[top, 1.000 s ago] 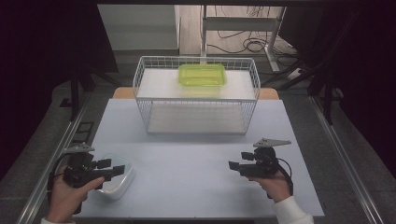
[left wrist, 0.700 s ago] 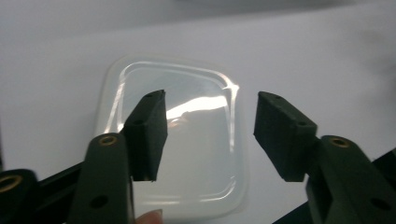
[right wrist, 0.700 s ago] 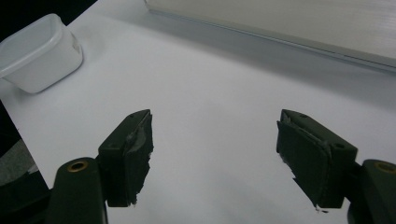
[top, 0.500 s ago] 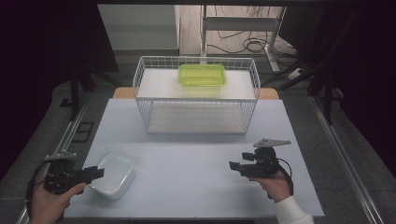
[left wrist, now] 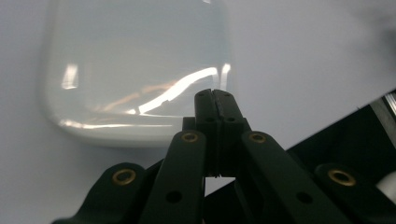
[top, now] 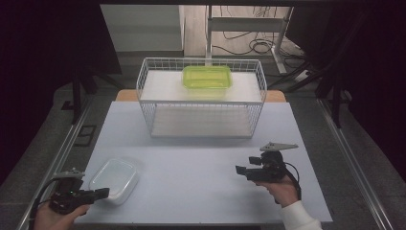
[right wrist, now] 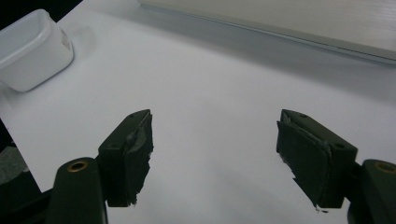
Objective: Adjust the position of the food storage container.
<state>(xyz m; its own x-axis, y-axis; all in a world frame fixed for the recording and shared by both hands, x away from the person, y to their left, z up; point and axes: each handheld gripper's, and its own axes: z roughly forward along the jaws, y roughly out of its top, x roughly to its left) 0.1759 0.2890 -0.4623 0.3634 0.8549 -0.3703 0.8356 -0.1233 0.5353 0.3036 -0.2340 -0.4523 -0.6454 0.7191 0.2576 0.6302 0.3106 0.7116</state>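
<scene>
The left tongs (top: 102, 192) sit low at the near left corner, jaws pressed together, held level and aimed rightward by the left hand (top: 56, 215). The right tongs (top: 239, 170) point leftward with jaws spread wide, gripped by the right hand (top: 282, 188).

Bare table (top: 201, 167) runs wide between the tub (top: 114, 176) at near left and the right gripper (top: 241, 170), nothing lying there. The basket (top: 201, 120) blocks the far middle, with narrow open strips left and right of it.
</scene>
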